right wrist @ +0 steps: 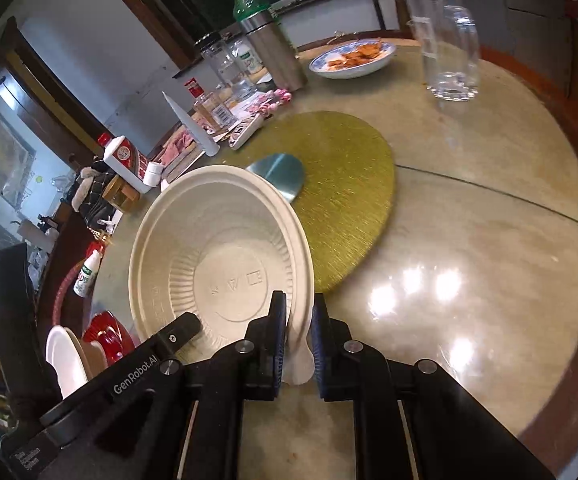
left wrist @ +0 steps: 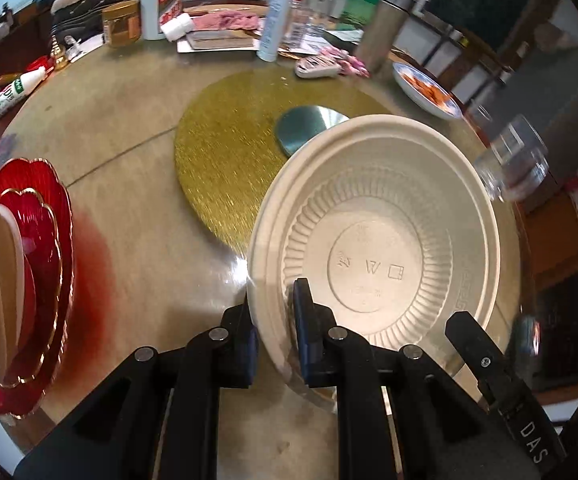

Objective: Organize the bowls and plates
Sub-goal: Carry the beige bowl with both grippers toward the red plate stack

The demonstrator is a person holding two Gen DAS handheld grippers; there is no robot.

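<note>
A cream disposable bowl is held tilted above the table. My left gripper is shut on its left rim. My right gripper is shut on the bowl's right rim. The other gripper's tip shows in each view, at the bowl's opposite edge. A stack of red scalloped glass plates with white and tan dishes on top stands at the left edge of the left wrist view. The same stack shows low left in the right wrist view.
A gold round mat with a silver disc lies mid-table. A blue-white plate of food and clear glasses stand far right. Bottles, a steel flask and clutter line the far edge.
</note>
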